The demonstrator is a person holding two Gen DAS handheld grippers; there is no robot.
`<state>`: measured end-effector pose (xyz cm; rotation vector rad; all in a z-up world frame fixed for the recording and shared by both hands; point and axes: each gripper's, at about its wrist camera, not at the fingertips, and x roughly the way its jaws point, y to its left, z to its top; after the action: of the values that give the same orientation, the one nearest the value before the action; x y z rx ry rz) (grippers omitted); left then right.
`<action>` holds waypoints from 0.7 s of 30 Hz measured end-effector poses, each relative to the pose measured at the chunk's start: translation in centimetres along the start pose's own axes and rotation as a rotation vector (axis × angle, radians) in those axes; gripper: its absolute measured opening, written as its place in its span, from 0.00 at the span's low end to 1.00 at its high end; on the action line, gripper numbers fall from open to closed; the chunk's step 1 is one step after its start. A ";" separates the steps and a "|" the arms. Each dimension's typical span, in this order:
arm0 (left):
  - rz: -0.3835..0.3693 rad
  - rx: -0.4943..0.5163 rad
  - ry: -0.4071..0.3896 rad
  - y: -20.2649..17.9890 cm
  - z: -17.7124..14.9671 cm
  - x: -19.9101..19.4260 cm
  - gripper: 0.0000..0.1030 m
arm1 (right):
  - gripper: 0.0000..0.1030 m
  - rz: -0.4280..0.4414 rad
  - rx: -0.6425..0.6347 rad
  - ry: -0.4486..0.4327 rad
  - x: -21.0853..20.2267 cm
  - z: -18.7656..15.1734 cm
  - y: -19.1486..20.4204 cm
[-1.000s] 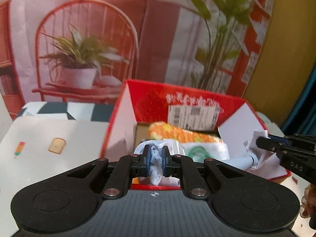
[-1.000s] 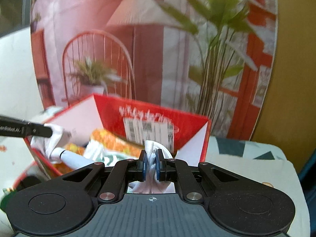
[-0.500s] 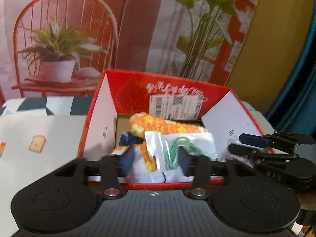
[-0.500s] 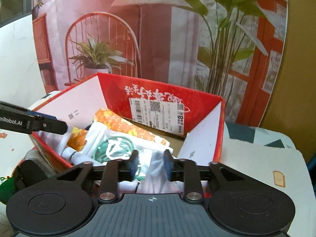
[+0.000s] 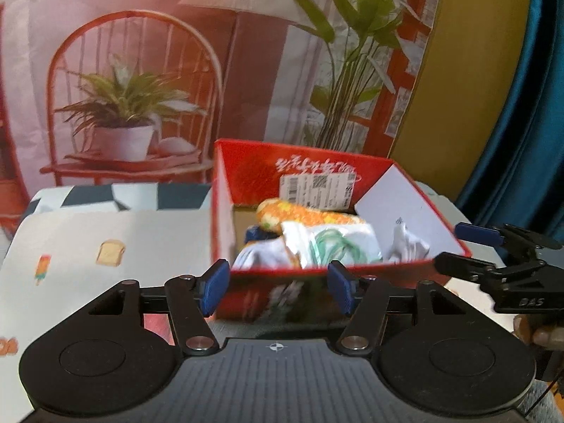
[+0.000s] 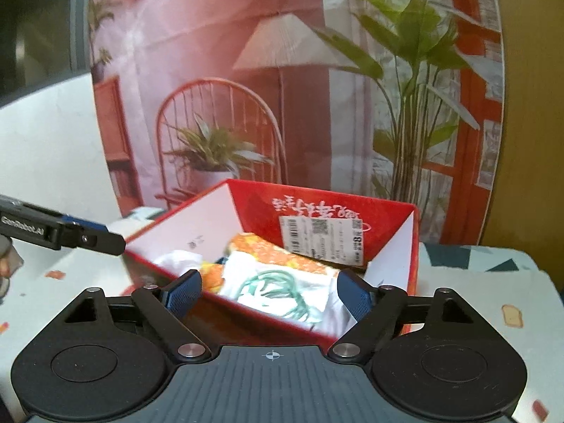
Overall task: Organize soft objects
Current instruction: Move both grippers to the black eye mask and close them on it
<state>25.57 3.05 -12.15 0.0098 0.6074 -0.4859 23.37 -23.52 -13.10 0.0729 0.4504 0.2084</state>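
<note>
Soft things are lying bundled in the red box [image 5: 225, 211], which is sitting toward the far edge of the table [image 5: 116, 225]. I am holding my left gripper [image 5: 278, 290] in front of the box's near wall with its jaws gaping; they have just been opening, and nothing is between the blue pads [image 5: 215, 290]. My right gripper [image 6: 269, 294] is likewise spread wide, just opened, empty, its fingers framing the box's near corner.

Inside I am counting one white cloth with a green print [image 6: 278, 290], one orange floral roll [image 5: 310, 215] behind it, one crumpled white piece [image 5: 405, 243] at the right wall, and a dark blue scrap [image 5: 257, 234], too blurred to identify. One shipping label [image 6: 324, 236] is sticking to the far wall. Behind the table, a printed backdrop [image 6: 246, 88] is hanging. Box walls are partly screening the lower contents from me.
</note>
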 end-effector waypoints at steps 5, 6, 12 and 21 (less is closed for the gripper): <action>0.011 -0.040 0.041 1.2 -2.9 -0.1 0.61 | 0.74 0.029 0.033 0.004 -1.5 -3.2 0.6; 0.015 -0.045 0.053 1.2 -3.4 0.2 0.61 | 0.74 0.029 0.038 0.015 -1.4 -3.9 0.7; 0.007 -0.094 0.107 1.2 -5.9 2.2 0.60 | 0.67 0.016 0.084 0.102 -0.2 -8.1 0.4; 0.027 -0.107 0.164 1.5 -7.3 4.4 0.60 | 0.61 -0.011 0.123 0.173 2.2 -11.1 -0.4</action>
<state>25.37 3.57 -20.79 -0.0437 0.7928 -0.4285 20.52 -23.21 -24.11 0.1735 0.6356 0.1764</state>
